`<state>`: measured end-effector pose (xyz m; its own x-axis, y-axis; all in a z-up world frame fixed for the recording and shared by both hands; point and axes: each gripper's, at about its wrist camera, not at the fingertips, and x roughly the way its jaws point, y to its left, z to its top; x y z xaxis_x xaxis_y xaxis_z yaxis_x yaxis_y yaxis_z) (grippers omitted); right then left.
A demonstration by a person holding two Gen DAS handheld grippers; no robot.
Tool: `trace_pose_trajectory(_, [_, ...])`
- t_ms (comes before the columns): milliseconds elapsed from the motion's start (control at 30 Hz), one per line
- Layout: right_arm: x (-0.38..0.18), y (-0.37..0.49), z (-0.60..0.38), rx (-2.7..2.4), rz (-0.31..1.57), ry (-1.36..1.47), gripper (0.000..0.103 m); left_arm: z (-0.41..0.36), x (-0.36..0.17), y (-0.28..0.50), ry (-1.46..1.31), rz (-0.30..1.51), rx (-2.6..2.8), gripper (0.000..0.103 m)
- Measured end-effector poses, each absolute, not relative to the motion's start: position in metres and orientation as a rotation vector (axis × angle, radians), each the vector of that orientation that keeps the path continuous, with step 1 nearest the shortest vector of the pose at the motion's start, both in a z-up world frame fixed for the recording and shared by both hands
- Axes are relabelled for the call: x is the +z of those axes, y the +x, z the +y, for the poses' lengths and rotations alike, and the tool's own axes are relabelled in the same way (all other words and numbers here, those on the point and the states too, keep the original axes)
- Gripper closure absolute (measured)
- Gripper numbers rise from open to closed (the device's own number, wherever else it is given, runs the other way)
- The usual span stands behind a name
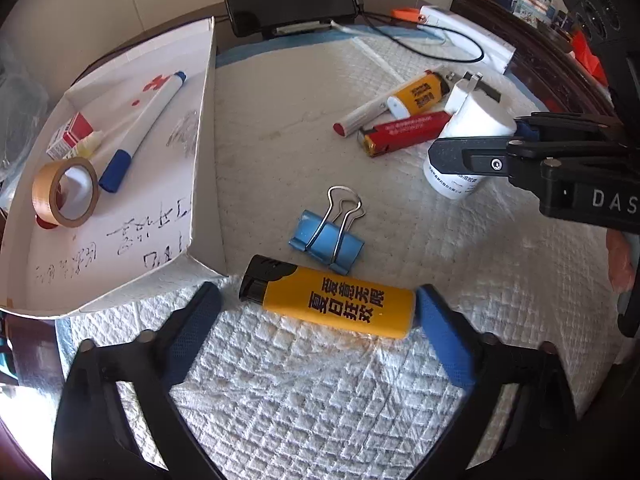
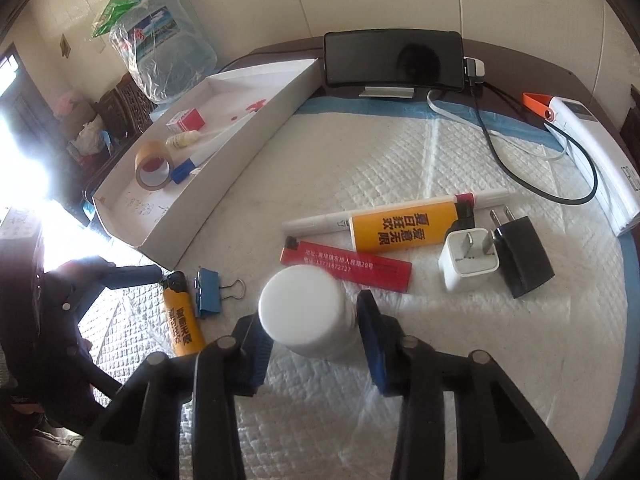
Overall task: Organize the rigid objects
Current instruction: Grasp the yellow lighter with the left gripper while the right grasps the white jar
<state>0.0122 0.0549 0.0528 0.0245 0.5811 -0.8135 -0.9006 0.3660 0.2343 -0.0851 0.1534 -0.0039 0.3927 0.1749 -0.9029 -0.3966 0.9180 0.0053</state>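
A yellow lighter (image 1: 336, 306) with a black cap lies on the white quilted pad next to the corner of a white cardboard tray (image 1: 204, 140). My left gripper (image 1: 318, 292) is open and straddles the lighter lengthwise; its right pad meets the lighter's base, while its left pad stands clear of the cap. A white bottle (image 2: 308, 312) with a white lid stands upright between the blue pads of my right gripper (image 2: 314, 328), which press on its sides. In the left wrist view the right gripper (image 1: 476, 140) clamps the same bottle (image 1: 480, 118).
A blue binder clip (image 1: 326, 240) lies just beyond the lighter. A red lighter (image 2: 348, 266), a second yellow lighter (image 2: 404, 226), a white pen (image 2: 320, 222), a white plug (image 2: 468, 264) and a black plug (image 2: 520, 256) lie mid-pad. The tray holds a tape roll (image 1: 66, 192), a marker (image 1: 144, 124) and a red box (image 1: 70, 136). A phone (image 1: 288, 2) stands behind.
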Motion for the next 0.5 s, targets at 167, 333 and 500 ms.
trace_pose_trajectory(167, [0.066,0.011,0.045,1.216,0.977,-0.369,0.067,0.153,0.0,-0.095,-0.259,1.089,0.357,0.019])
trace_pose_trajectory(333, [0.086,0.012,0.035,1.225,0.943,-0.318,0.067,0.153,0.017,-0.108,-0.287,1.031,0.369,0.019])
trace_pose_trajectory(500, [0.115,0.005,0.034,1.238,0.848,-0.302,0.067,0.154,0.066,-0.124,-0.267,0.922,0.401,0.019])
